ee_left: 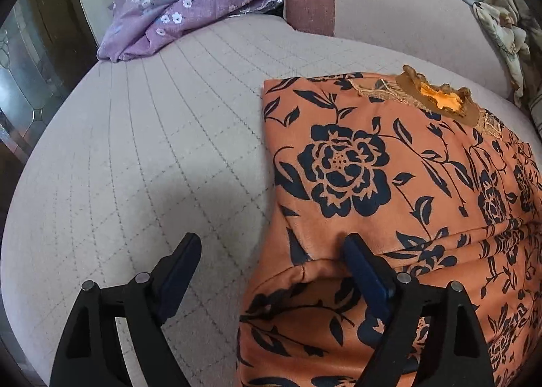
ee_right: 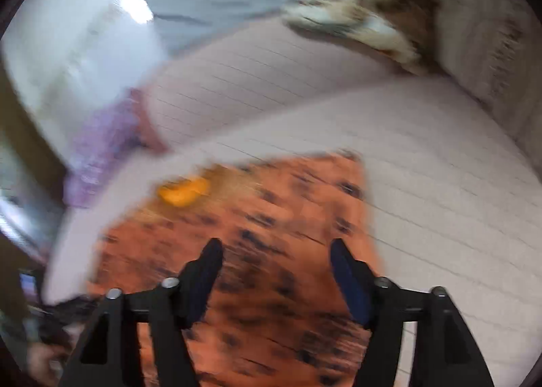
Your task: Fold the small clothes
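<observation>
Left gripper (ee_left: 271, 251) spread, straddling orange floral garment (ee_left: 389, 163) edge; right gripper (ee_right: 276, 253) released above it. Risk: folded sleeve slips loose.

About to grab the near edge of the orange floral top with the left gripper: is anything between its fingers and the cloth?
Nothing visible blocks it. The left gripper is open right at the orange floral top's left edge: one finger lies over the cloth, the other over bare sofa cushion. The purple garment lies far back.
</observation>
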The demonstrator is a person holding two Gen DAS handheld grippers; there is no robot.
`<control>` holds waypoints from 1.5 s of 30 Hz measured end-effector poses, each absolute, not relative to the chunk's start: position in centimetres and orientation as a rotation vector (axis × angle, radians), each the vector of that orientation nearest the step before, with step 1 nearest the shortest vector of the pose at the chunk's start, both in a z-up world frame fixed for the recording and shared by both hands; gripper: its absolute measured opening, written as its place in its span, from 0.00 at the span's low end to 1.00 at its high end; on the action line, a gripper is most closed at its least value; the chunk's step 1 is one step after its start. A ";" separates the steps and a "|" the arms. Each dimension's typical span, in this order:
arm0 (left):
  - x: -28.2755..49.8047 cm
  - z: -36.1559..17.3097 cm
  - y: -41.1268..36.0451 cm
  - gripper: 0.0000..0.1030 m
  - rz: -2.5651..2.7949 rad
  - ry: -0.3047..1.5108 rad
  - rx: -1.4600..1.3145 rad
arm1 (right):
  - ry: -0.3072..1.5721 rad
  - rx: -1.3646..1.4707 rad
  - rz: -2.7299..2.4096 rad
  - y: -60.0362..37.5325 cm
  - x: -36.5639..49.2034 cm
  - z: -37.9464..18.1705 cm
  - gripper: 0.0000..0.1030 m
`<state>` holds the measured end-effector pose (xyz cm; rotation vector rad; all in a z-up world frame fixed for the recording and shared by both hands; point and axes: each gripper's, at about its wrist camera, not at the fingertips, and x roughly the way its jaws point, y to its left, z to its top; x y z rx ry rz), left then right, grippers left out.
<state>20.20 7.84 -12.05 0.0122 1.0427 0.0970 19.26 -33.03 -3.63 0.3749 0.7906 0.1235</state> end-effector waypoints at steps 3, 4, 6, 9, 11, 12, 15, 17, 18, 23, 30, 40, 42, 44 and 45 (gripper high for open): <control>20.1 -12.4 7.9 0.85 0.101 1.061 0.010 | 0.814 0.504 0.329 -31.8 22.0 -4.5 0.79; 20.2 -12.5 7.7 0.85 0.105 1.062 -0.003 | 0.864 0.561 0.348 -31.9 22.9 -6.4 0.83; 19.9 -12.2 7.8 0.85 0.111 1.082 -0.015 | 1.042 0.610 0.244 -32.7 24.0 -11.5 0.78; 18.8 -11.1 8.1 0.85 0.118 1.053 0.007 | 0.950 0.643 0.205 -33.9 21.3 -10.9 0.81; 18.3 -10.4 7.9 0.85 0.129 1.050 0.022 | 0.949 0.589 0.187 -33.7 19.7 -9.7 0.81; 17.7 -10.0 7.9 0.85 0.125 1.044 0.020 | 0.929 0.568 0.200 -33.7 18.2 -8.7 0.81; 15.7 -8.6 7.5 0.85 0.117 1.020 0.009 | 0.900 0.539 0.246 -34.0 14.1 -7.1 0.81; 14.4 -7.6 7.3 0.85 0.114 1.004 0.004 | 0.900 0.516 0.252 -33.8 10.9 -6.7 0.81; 13.3 -7.1 7.1 0.85 0.113 0.997 -0.003 | 0.898 0.515 0.255 -33.9 9.3 -6.6 0.81; 9.4 -5.2 6.3 0.85 0.092 0.969 -0.027 | 0.904 0.505 0.247 -32.7 2.5 -7.0 0.82; 4.8 -5.7 5.3 0.85 0.061 0.992 -0.038 | 1.014 0.539 0.200 -33.0 -0.3 -11.0 0.84; 2.0 -12.0 6.5 0.85 0.101 1.159 -0.053 | 1.016 0.544 0.204 -33.9 -2.1 -9.9 0.84; 1.9 -11.5 6.5 0.85 0.100 1.129 -0.034 | 1.048 0.565 0.187 -34.1 -1.8 -10.3 0.85; 1.9 -11.6 6.7 0.85 0.108 1.115 -0.020 | 1.011 0.576 0.201 -34.4 -1.5 -9.1 0.85; 2.0 -12.1 6.8 0.85 0.110 1.129 -0.020 | 0.987 0.568 0.214 -34.3 -1.0 -8.2 0.85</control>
